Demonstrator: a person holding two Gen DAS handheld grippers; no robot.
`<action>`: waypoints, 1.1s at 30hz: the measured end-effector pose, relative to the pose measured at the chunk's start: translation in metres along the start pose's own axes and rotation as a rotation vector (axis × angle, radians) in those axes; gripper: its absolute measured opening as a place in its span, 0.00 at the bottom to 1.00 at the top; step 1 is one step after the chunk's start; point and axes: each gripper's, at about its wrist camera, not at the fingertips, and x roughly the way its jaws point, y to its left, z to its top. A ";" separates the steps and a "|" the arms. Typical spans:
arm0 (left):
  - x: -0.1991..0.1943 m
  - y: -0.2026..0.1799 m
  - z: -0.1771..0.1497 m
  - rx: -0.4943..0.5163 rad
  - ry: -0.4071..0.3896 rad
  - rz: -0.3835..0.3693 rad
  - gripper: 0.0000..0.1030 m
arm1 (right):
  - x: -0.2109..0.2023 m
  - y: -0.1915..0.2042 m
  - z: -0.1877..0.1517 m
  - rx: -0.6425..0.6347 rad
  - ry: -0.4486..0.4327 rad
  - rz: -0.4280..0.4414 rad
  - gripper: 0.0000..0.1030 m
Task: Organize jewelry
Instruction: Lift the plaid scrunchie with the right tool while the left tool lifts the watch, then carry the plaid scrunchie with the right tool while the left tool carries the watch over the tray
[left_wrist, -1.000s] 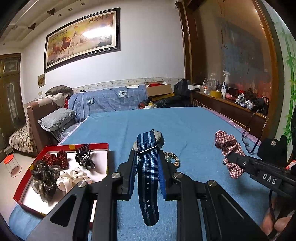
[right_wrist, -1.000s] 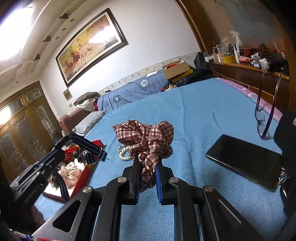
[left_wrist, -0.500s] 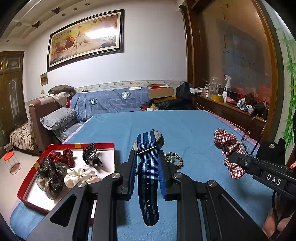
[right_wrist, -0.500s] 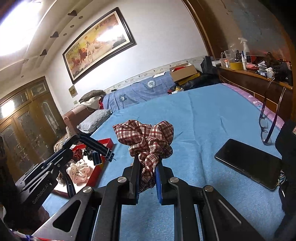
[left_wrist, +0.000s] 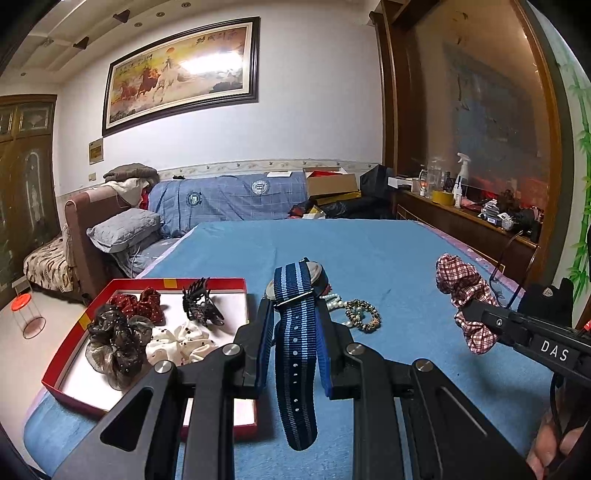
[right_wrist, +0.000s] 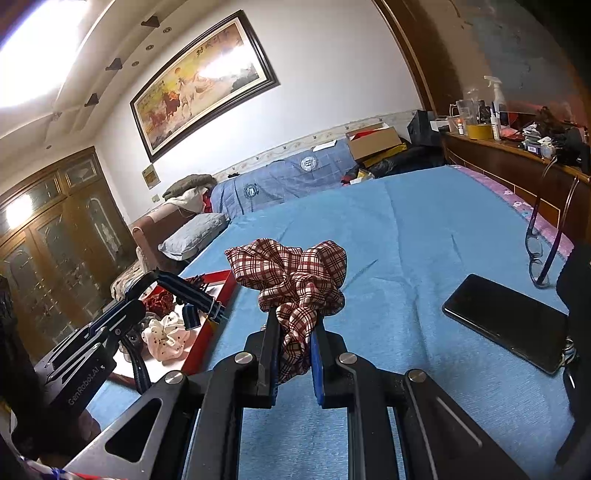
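My left gripper (left_wrist: 295, 306) is shut on a watch with a blue striped strap (left_wrist: 295, 332), held above the blue bed cover beside the red tray (left_wrist: 66, 380). The tray holds a dark scrunchie (left_wrist: 114, 339), a red scrunchie (left_wrist: 136, 302), a white dotted scrunchie (left_wrist: 177, 343) and a black claw clip (left_wrist: 201, 304). My right gripper (right_wrist: 293, 314) is shut on a red plaid scrunchie (right_wrist: 291, 273), raised over the bed to the right; it also shows in the left wrist view (left_wrist: 465, 291). A beaded bracelet (left_wrist: 364, 314) and a pearl bracelet (left_wrist: 338, 301) lie behind the watch.
A black phone (right_wrist: 506, 321) and glasses (right_wrist: 539, 254) lie at the bed's right side. A wooden ledge (left_wrist: 461, 218) with bottles runs along the right. A sofa with a grey pillow (left_wrist: 125, 229) stands beyond the bed's left edge.
Both grippers have risen a little with their items still held; the tray sits closer to the left gripper in view. Nothing was let go.
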 end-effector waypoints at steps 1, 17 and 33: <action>0.000 0.000 0.000 -0.001 0.002 0.001 0.20 | 0.001 0.000 0.000 -0.001 0.002 0.000 0.15; 0.002 0.003 -0.001 -0.007 0.003 0.002 0.20 | 0.007 0.003 -0.001 -0.006 0.024 0.006 0.15; -0.003 0.033 0.003 -0.057 -0.019 0.048 0.20 | 0.016 0.019 0.004 -0.046 0.039 0.034 0.15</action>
